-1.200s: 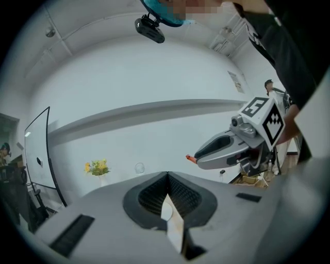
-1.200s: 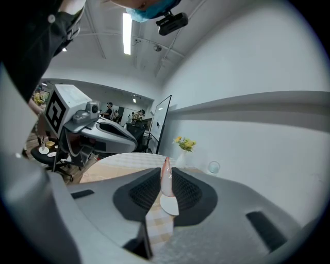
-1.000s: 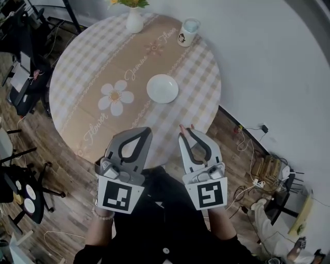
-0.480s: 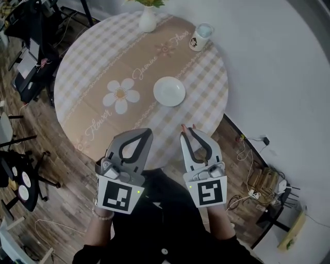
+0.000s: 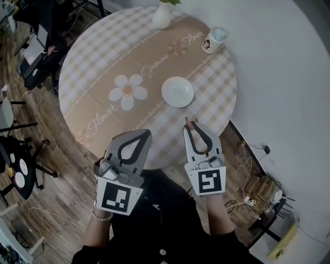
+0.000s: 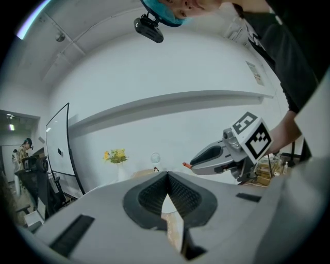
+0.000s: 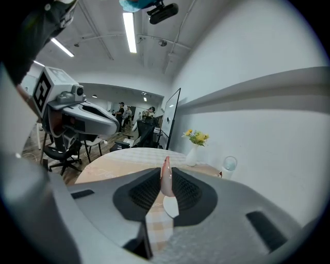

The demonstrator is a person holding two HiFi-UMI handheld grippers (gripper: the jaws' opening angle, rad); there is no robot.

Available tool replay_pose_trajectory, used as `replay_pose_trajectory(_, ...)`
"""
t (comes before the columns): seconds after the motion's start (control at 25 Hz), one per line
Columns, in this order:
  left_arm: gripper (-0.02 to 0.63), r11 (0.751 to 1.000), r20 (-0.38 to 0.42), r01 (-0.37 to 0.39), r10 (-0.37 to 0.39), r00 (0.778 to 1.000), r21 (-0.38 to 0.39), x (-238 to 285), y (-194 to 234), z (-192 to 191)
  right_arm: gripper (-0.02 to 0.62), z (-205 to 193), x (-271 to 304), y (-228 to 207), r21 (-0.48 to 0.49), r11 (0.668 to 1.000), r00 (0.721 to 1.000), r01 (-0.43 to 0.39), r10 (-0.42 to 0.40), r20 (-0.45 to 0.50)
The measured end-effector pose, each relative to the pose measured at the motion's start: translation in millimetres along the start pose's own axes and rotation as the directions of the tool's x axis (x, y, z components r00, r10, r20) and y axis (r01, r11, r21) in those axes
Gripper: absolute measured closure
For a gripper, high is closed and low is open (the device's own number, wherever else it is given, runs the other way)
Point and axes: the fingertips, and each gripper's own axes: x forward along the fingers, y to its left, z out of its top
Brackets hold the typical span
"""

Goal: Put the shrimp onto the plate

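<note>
The right gripper (image 5: 191, 125) has its 2 jaws closed nearly together on the shrimp (image 7: 166, 178), which stands upright in the pinch with its reddish tail end poking past the tips, just below the centre of the head view. The left gripper (image 5: 145, 133) sits lower left of centre, its 2 jaws pressed together with nothing between them. The plate (image 5: 178, 92) lies empty a little above the centre of the frame, on the round table (image 5: 90, 77), well apart from the shrimp and straight ahead of it. The likeliest fault is the hold itself: the shrimp looks slick and narrow, gripped only near the tips, so a quick swing forward could let it twist or slide out before it is over the plate, and the right gripper hangs about at the table's near edge, where a drop might go to the floor. The plate is small, so opening the jaws high or off-centre could send the shrimp skidding over the rim onto the cloth. The vase (image 5: 162, 16) and mug (image 5: 215, 39) at the top of the frame stand clear of the path.
</note>
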Motion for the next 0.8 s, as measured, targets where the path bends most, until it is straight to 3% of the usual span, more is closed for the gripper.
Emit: replay_pose_trajectory(0.8,0.606,0.997,-0.051,-0.065,0.062,0.997,-0.047,-6.5,17.4,-21.8,0.541,-43.4,80.3,-19.4,-0.060,0.997,0.997,-0.052,0.048,-0.060)
